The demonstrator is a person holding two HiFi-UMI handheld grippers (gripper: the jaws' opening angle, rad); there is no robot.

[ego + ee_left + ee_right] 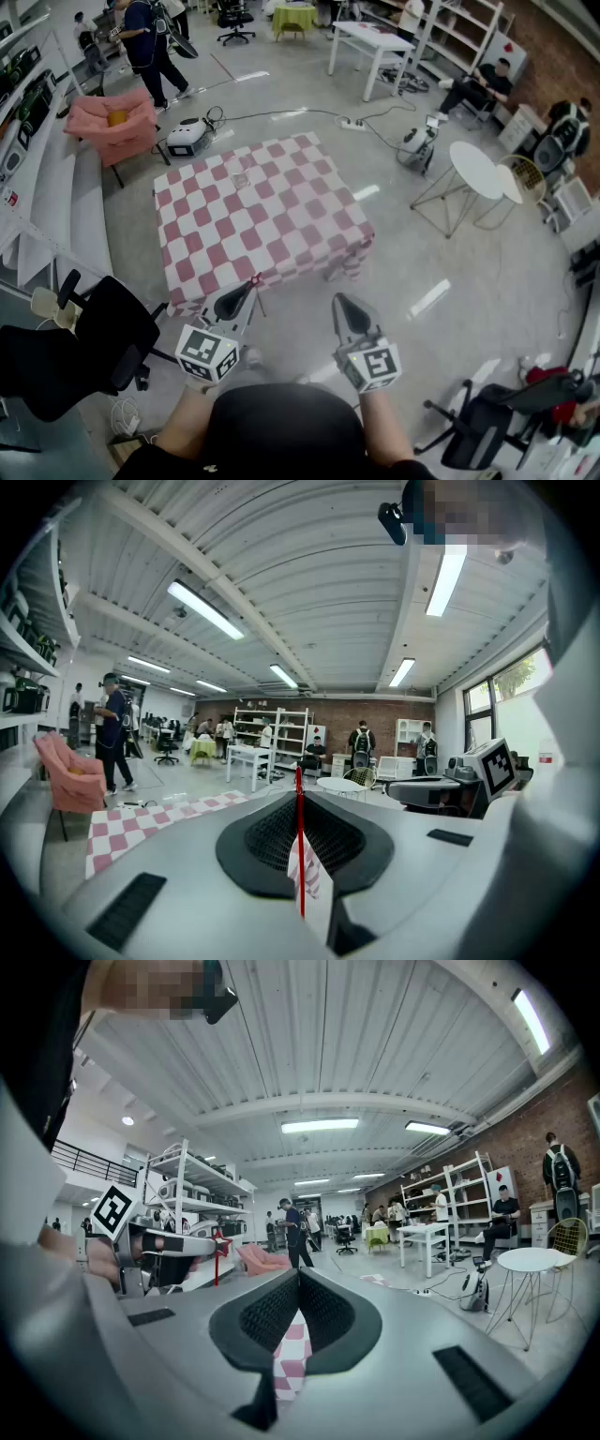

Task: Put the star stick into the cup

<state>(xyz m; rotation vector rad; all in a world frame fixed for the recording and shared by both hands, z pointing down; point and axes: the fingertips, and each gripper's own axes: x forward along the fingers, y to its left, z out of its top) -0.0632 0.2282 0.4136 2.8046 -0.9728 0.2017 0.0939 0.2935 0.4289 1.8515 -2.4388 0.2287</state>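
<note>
Left gripper (pixel 249 285) is hovering just off the near edge of the square table under a red-and-white checkered cloth (pixel 281 234). Its jaws are pinching tight on the thin red stick with a red star on top (pixel 301 855). The stick is standing upright in the seam between the two black ribbed pads (pixel 267 841), and the star tip is poking out past the jaw tips toward the table. Right gripper (pixel 340 302) is hanging beside it, also off the table's near edge. Its jaws are meeting at the tips with nothing in them, and only checkered cloth is showing through the slit below. A small clear cup (pixel 241 179) is sitting on the table's far half, well apart from both grippers; it is too small to tell more.
</note>
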